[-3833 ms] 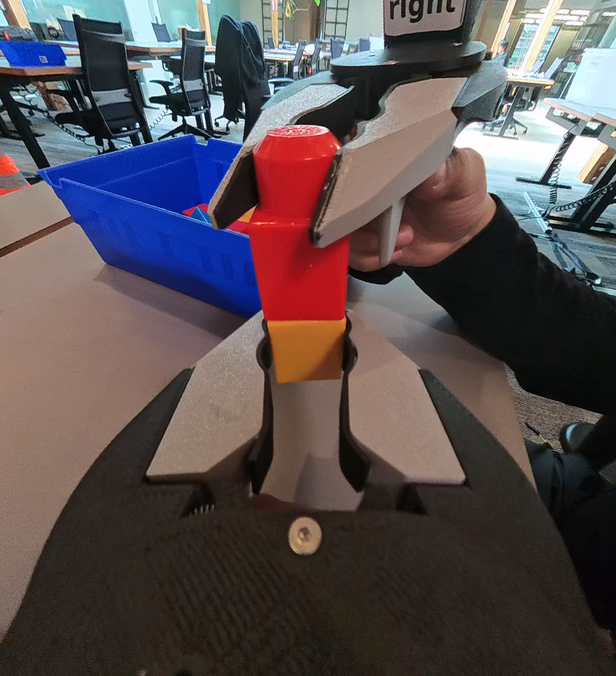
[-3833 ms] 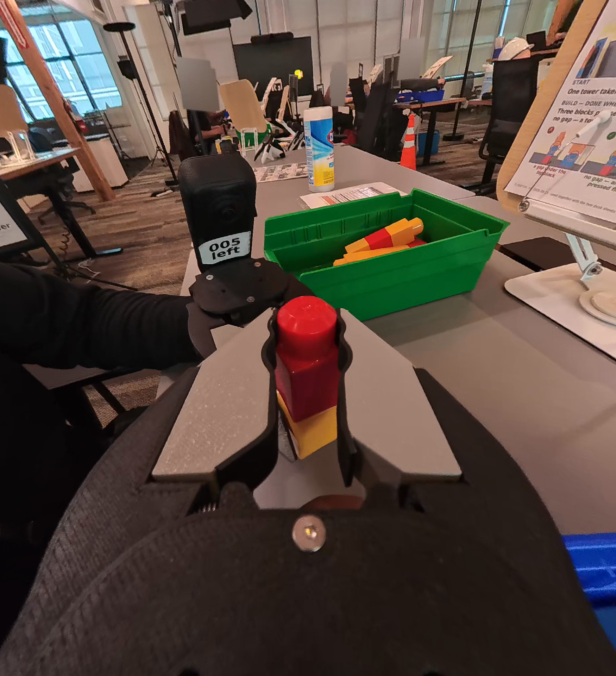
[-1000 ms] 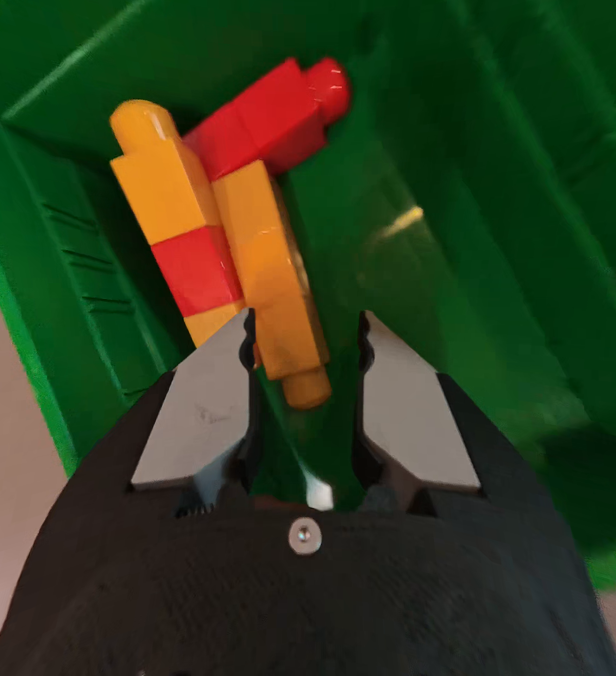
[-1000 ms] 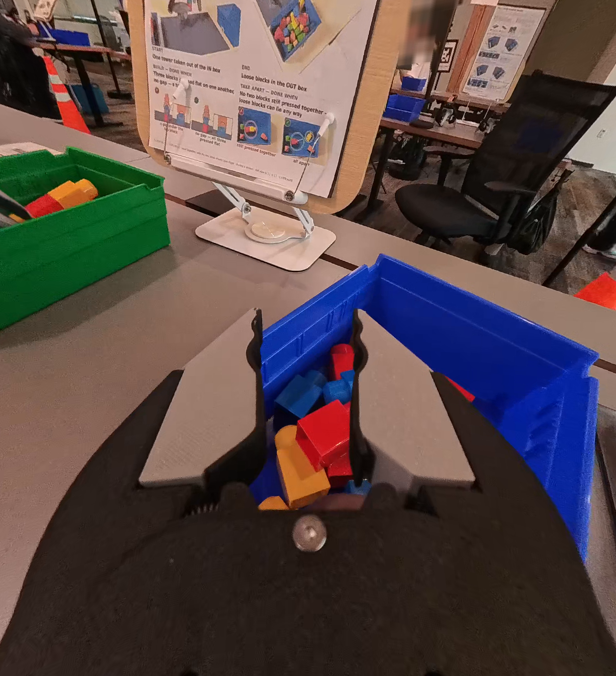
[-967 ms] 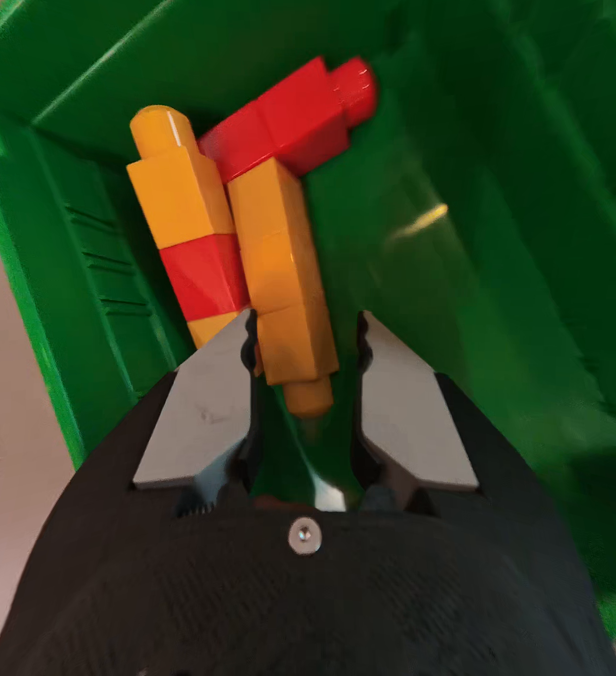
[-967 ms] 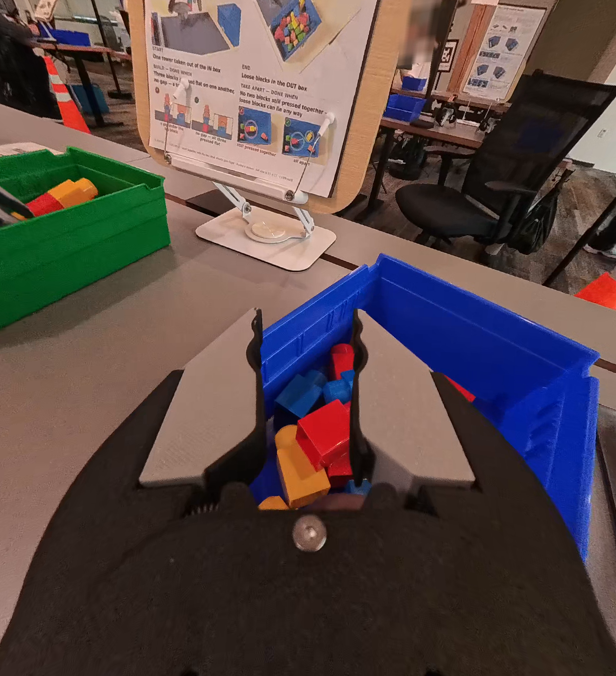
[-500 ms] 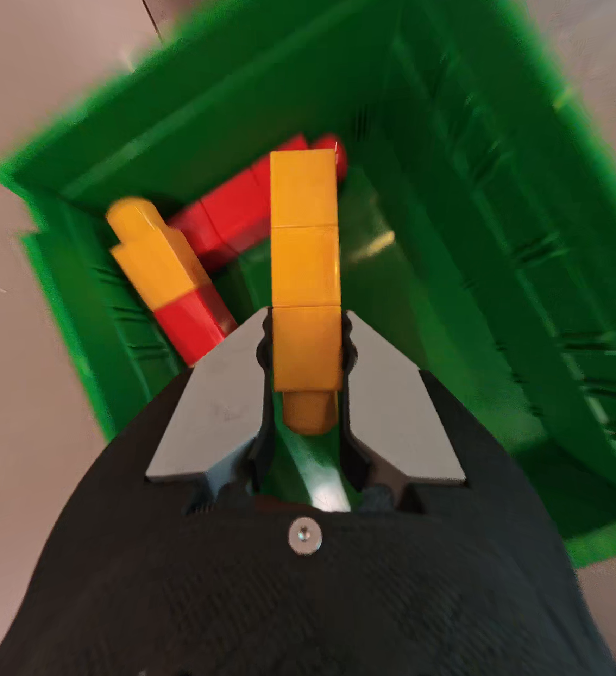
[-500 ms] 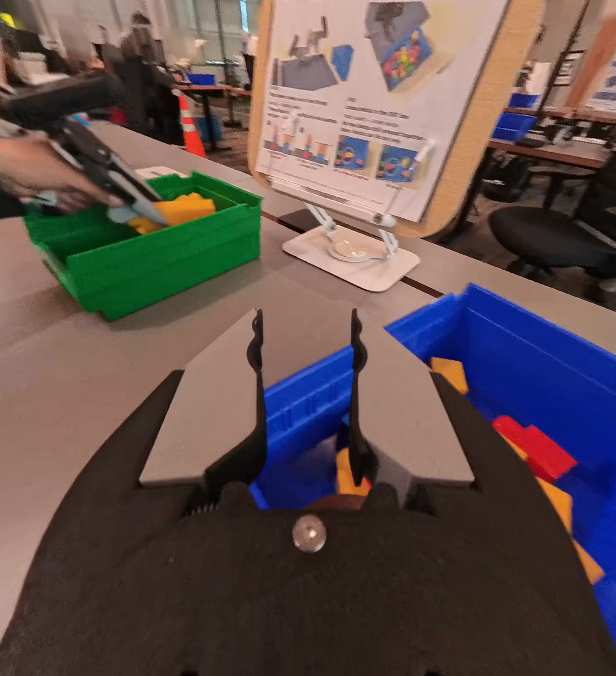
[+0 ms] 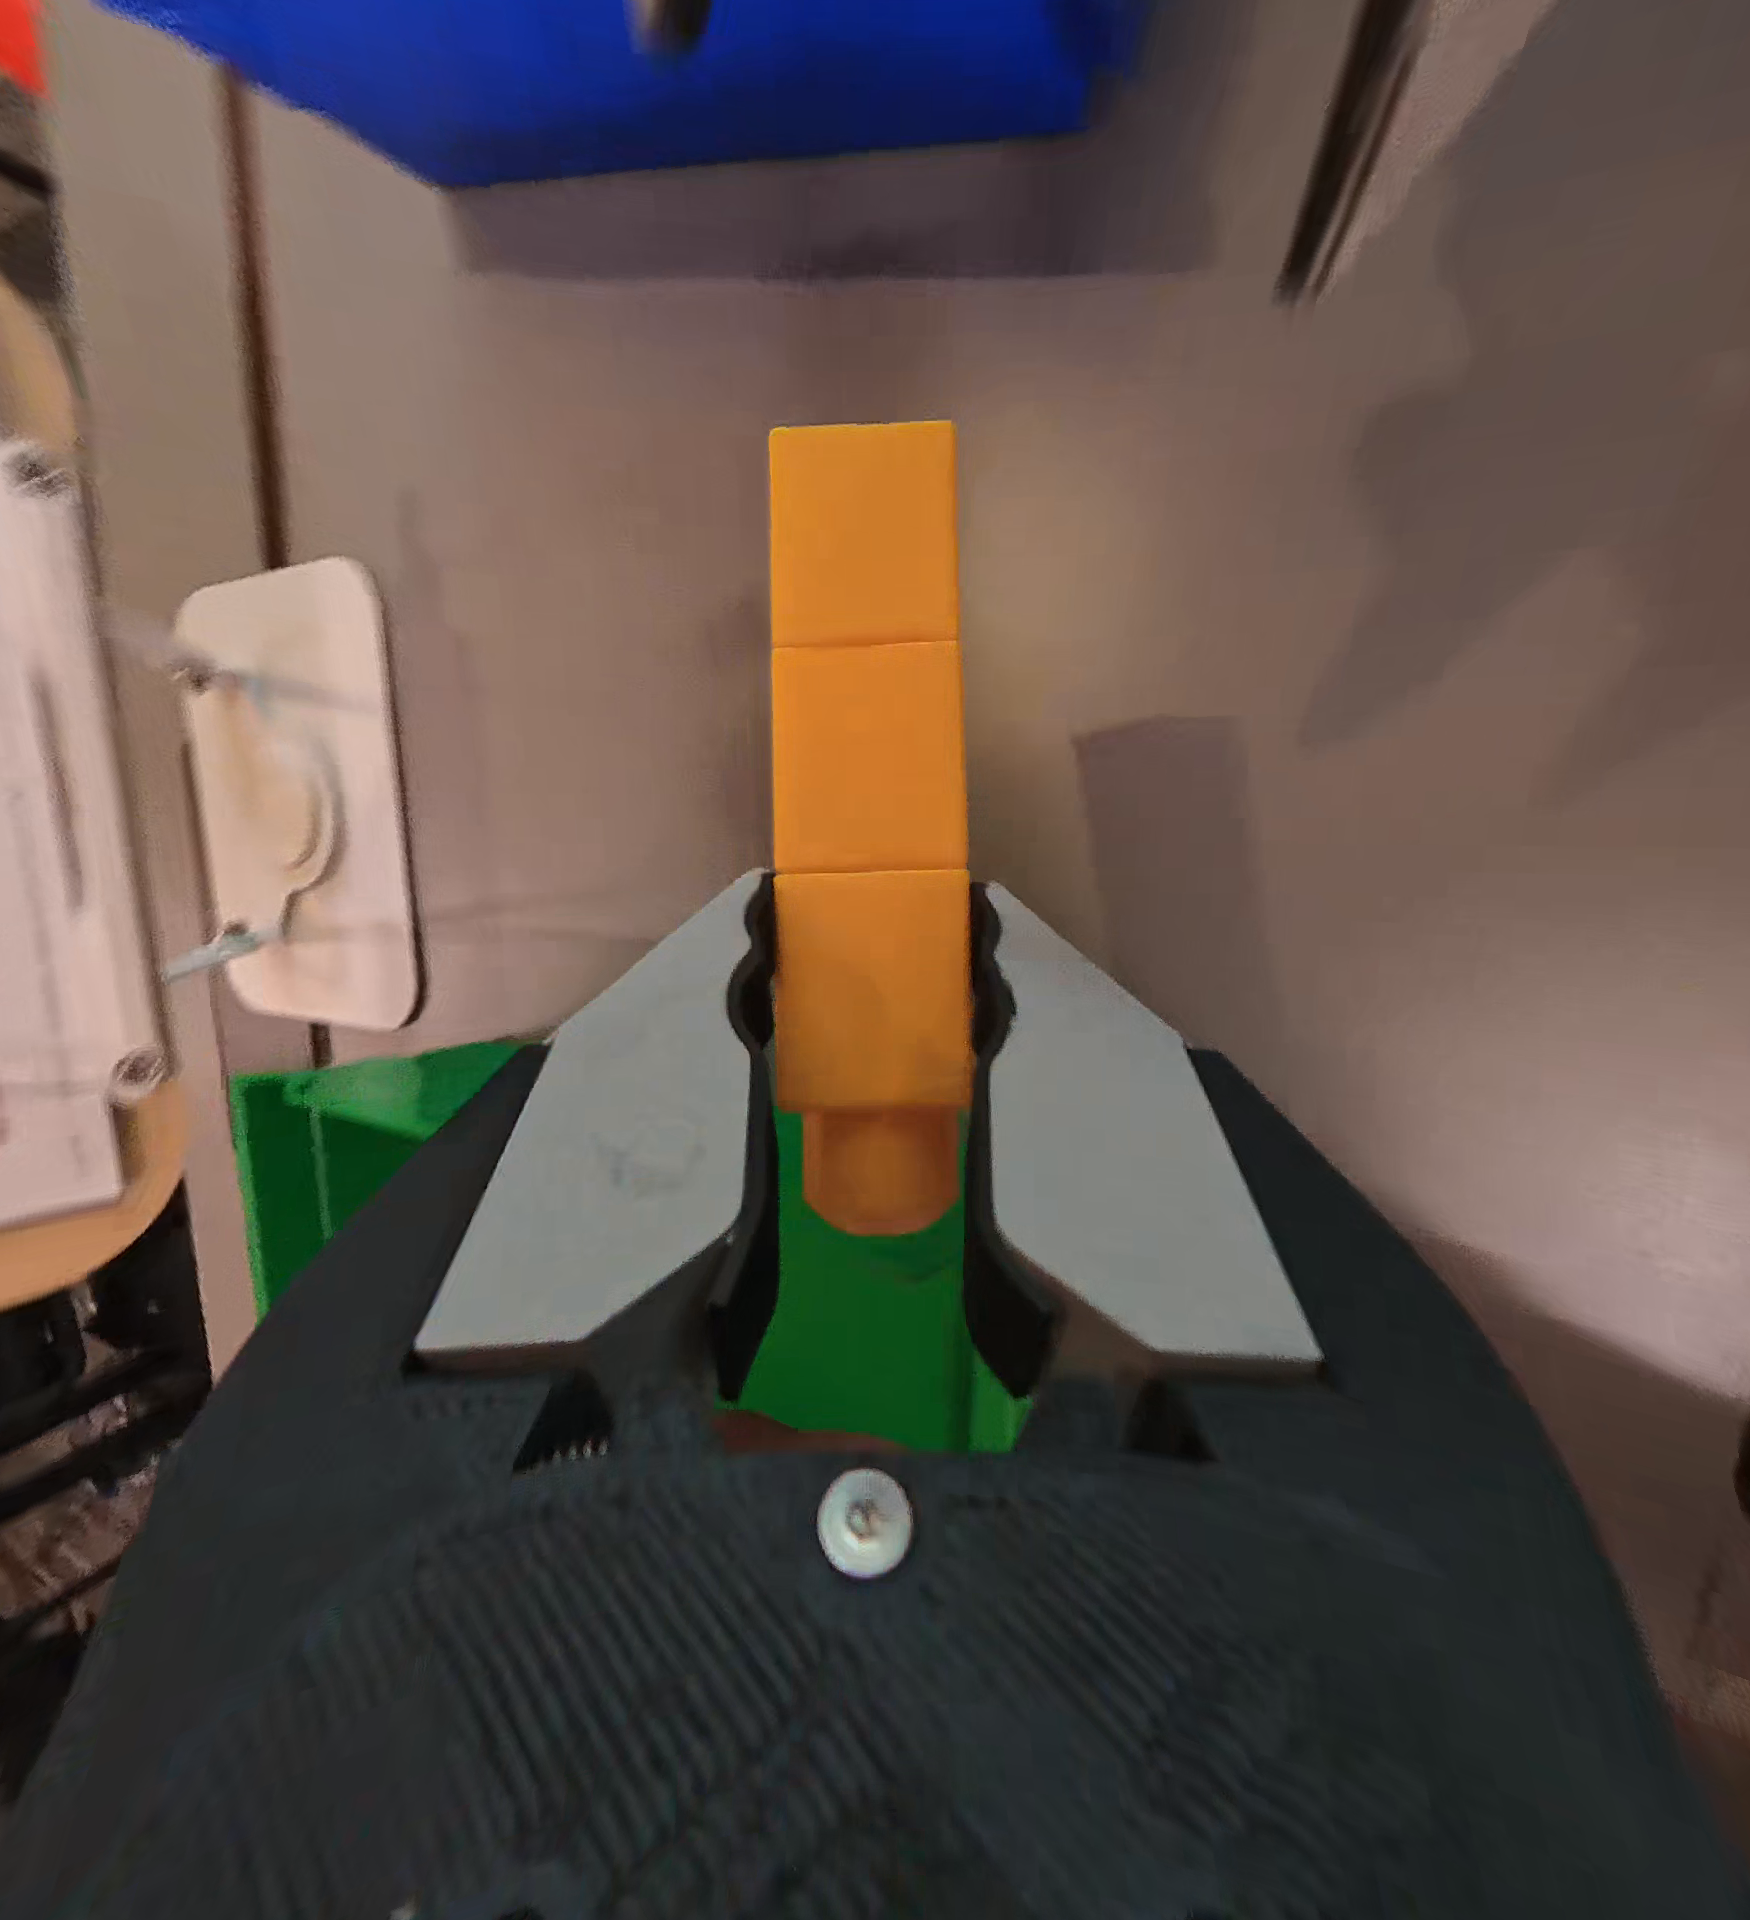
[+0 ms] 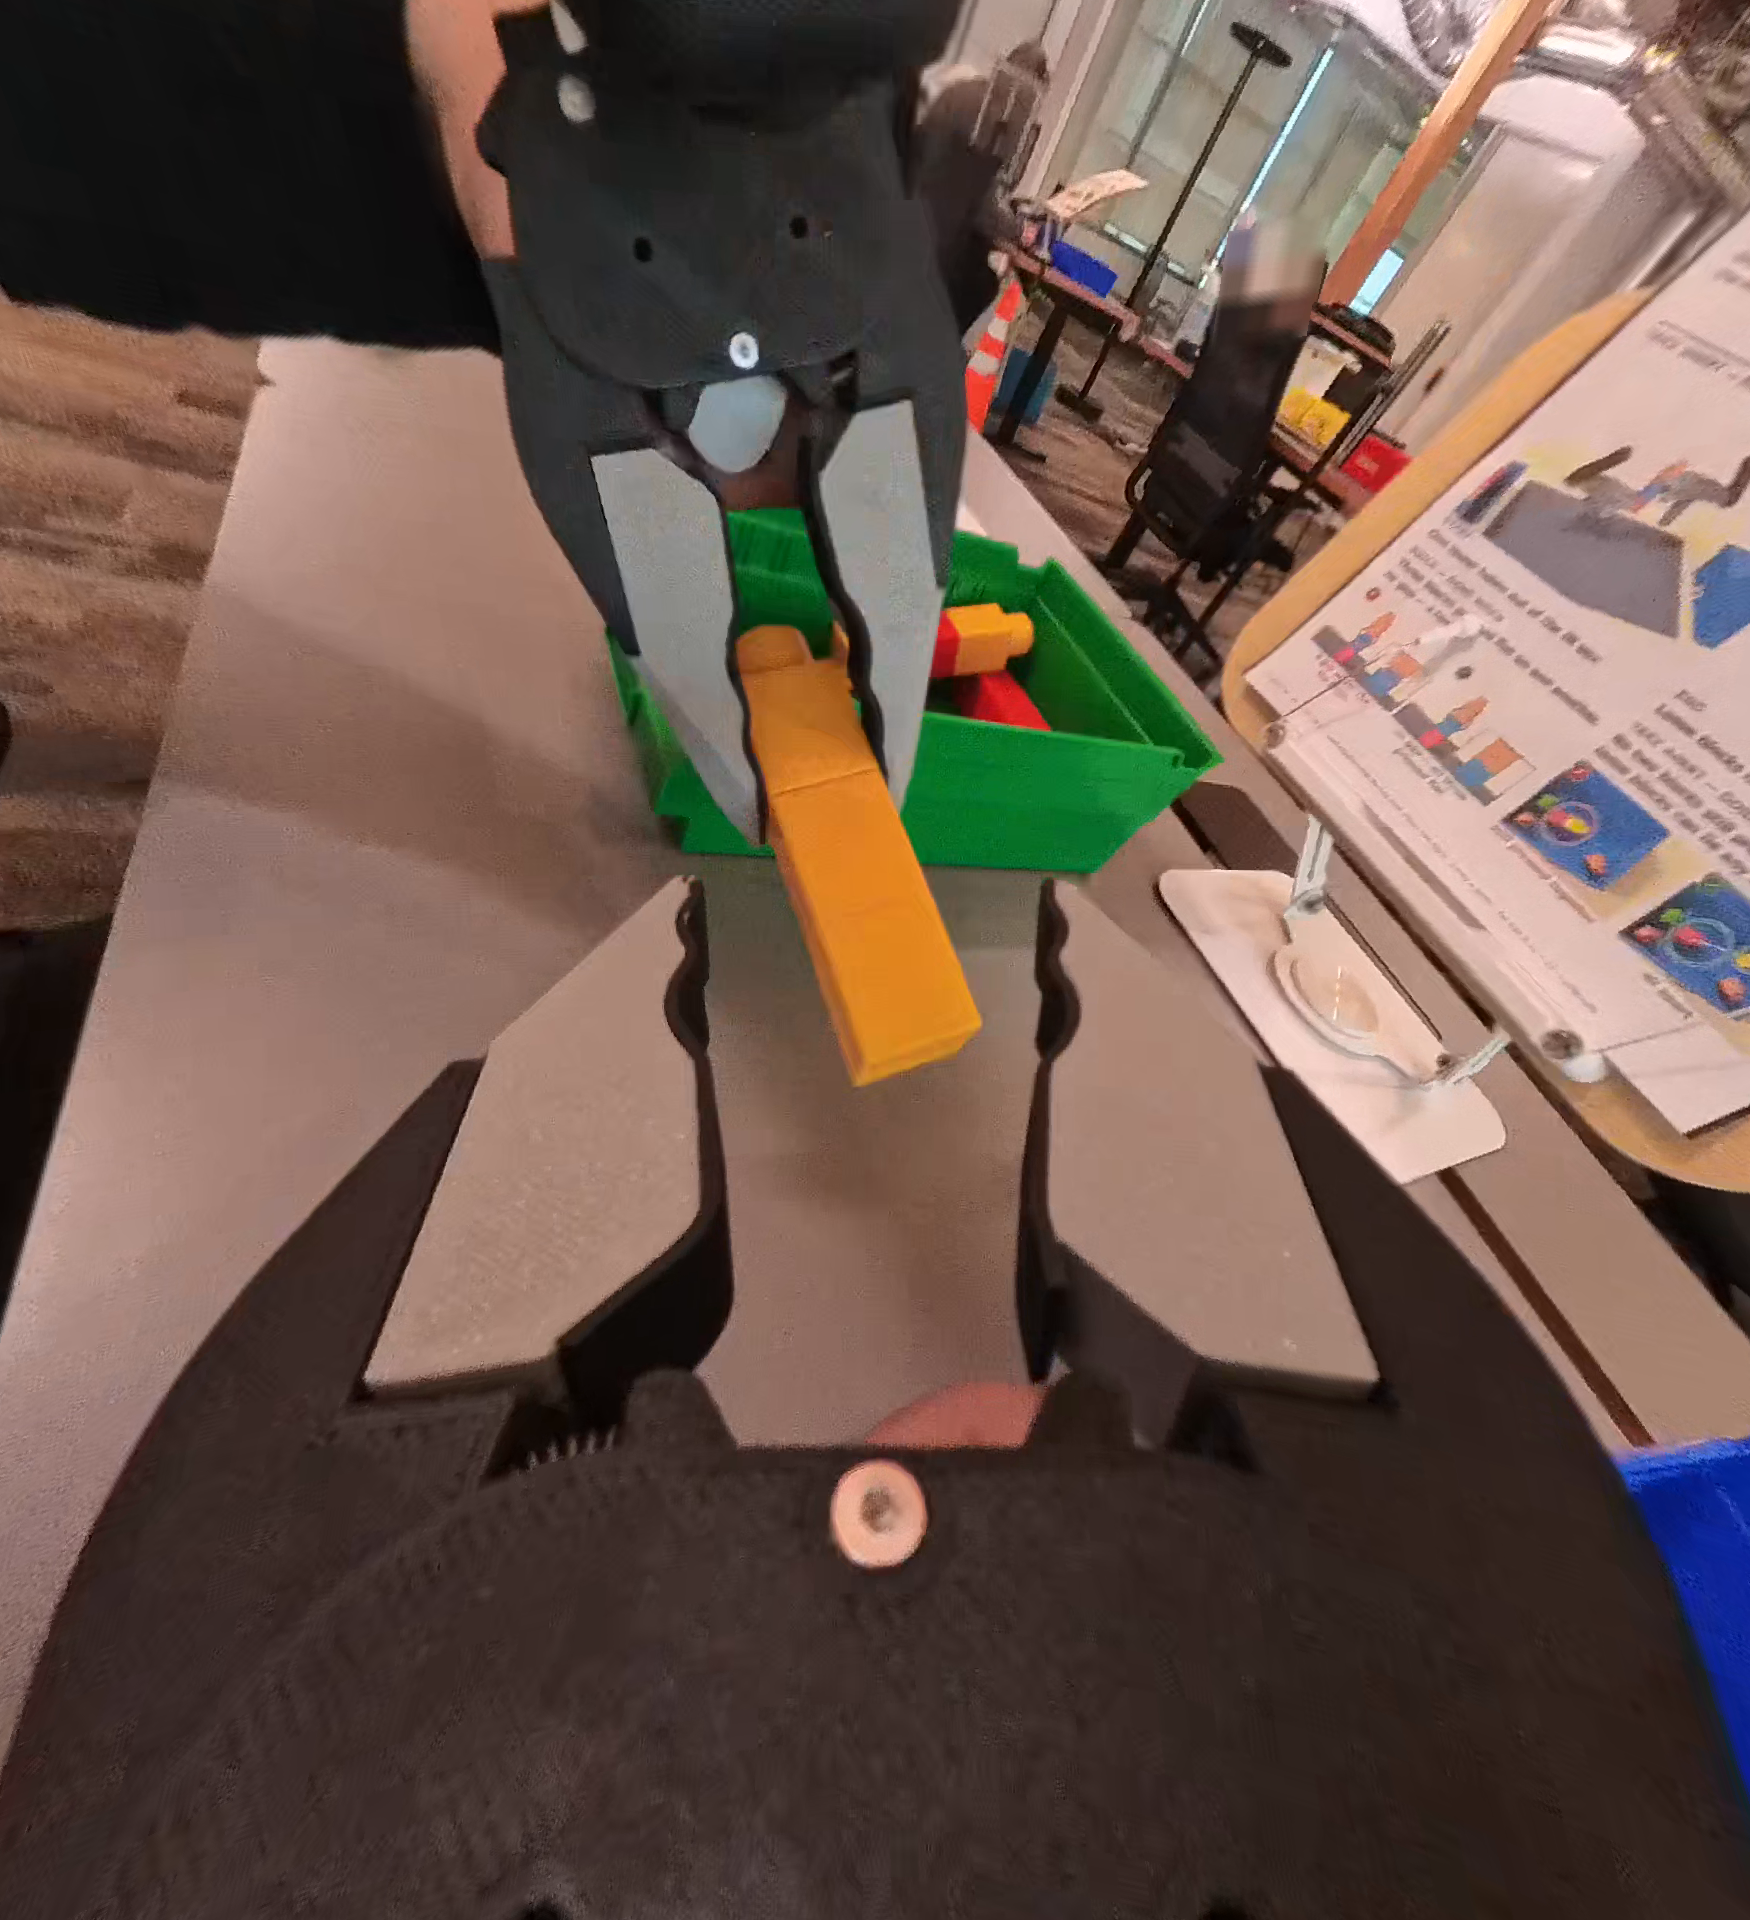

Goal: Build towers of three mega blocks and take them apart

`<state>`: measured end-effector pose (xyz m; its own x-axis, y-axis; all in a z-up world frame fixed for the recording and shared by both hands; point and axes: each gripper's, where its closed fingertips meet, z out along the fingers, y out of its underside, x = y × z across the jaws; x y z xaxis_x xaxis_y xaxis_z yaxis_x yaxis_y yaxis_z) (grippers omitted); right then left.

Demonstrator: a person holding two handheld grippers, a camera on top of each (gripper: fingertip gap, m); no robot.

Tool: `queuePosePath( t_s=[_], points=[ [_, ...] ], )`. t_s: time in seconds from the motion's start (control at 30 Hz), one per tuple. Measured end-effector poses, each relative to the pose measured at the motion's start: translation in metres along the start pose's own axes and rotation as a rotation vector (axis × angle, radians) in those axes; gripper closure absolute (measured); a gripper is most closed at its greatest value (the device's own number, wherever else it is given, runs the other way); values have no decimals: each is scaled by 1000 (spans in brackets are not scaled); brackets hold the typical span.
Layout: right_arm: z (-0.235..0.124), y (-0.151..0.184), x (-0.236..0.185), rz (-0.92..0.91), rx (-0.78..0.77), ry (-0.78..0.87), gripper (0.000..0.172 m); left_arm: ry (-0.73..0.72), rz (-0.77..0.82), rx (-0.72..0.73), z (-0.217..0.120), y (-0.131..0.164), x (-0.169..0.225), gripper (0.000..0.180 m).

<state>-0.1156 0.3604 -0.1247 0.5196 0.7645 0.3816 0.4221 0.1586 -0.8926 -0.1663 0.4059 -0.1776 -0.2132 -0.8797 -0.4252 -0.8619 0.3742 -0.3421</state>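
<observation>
Left tool (image 9: 869, 977) on smooth, square-edged orange plastic tower (image 9: 866, 748).

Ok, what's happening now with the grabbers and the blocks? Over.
Left gripper jaws shut on the orange three-block tower, above the grey table. Right gripper jaws open, holding nothing, facing the tower's free end. Nothing between them.
</observation>
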Motion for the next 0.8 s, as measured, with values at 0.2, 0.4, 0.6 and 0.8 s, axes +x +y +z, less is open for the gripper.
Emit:
queuePosePath(
  t_s=[0.2, 0.4, 0.6, 0.8],
  points=[
    [38, 65, -29, -75, -337, -95, 119, 71, 77, 63, 4, -36, 27, 146],
    [28, 52, -13, 112, -220, -106, 138, -59, 9, 344, -25, -74, 4, 137],
    [-3, 22, 8, 305, 31, -164, 138, -128, -374, 898, -90, -91, -36, 152],
    [-8, 9, 6, 405, 133, -237, 138, 81, -497, 961, -51, -83, -16, 139]
  ],
)
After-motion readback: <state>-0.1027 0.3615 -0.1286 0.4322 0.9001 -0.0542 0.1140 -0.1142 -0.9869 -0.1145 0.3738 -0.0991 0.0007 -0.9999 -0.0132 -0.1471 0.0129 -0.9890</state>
